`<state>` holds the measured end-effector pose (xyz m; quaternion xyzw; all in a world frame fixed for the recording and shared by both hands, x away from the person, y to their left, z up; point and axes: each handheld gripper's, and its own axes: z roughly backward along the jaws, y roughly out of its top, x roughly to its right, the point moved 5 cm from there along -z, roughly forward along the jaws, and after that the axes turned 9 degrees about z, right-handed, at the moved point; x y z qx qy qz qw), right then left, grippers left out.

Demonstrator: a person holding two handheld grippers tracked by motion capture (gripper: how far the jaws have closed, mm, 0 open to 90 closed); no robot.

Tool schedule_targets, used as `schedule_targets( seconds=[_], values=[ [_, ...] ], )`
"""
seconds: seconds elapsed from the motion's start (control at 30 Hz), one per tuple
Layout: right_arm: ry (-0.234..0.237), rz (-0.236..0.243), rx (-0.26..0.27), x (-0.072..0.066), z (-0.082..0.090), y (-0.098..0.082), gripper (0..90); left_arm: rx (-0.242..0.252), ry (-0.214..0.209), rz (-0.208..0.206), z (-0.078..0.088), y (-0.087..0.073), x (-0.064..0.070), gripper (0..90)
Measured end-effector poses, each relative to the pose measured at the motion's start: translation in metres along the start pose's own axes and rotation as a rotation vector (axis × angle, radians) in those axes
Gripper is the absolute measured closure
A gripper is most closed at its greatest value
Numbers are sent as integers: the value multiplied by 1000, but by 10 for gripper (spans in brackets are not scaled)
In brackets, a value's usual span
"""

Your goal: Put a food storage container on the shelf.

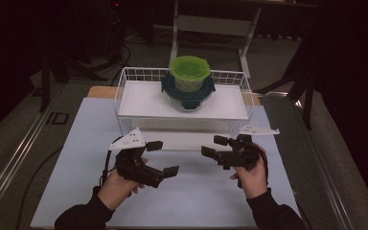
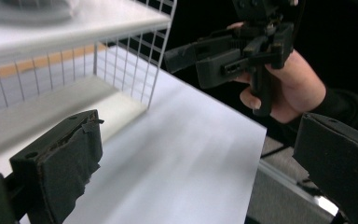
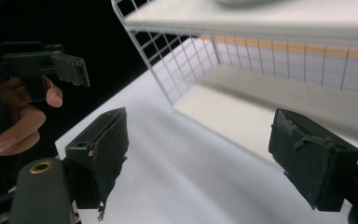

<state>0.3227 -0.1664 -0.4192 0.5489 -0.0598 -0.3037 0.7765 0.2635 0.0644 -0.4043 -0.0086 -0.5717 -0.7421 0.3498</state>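
Left gripper: jaws spread wide, nothing between them, held above the white sheet in front of the wire rack. Centre: the stacked containers sit on the rack's upper shelf, well apart from both grippers; the green-lidded container rests on the dark-lidded glass container. Right gripper: jaws likewise parted and empty, just before the rack's front edge, facing the left gripper across a gap
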Motion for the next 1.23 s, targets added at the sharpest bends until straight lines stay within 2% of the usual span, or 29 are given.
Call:
schedule_targets(
  seconds=[0.27, 0.4, 0.57, 0.63, 0.73, 0.93, 1.07, 1.23],
  values=[
    [-13, 11, -36, 0, -4, -33, 191, -28, 4, 3, -8, -31, -1, 8],
    [-18, 4, -44, 1, -3, -48, 191, -51, 2, -12, -12, -48, -2, 8],
    [-22, -16, -46, 3, 0, -66, 190, -73, -7, 1, -16, -67, -2, 8],
    [-26, -23, -49, 4, 1, -73, 190, -81, -3, -8, -18, -73, -1, 8],
    [-34, -35, -49, 6, 3, -82, 190, -83, 6, -27, -20, -80, 0, 8],
    [-59, -28, -68, 10, 6, -99, 189, -77, -1, -25, -28, -93, 1, 8],
    [-64, -36, -61, 11, 9, -105, 187, -83, 3, -34, -30, -99, -1, 8],
    [-79, -15, -72, 13, 8, -109, 185, -84, 1, -32, -31, -102, -3, 8]
  ],
)
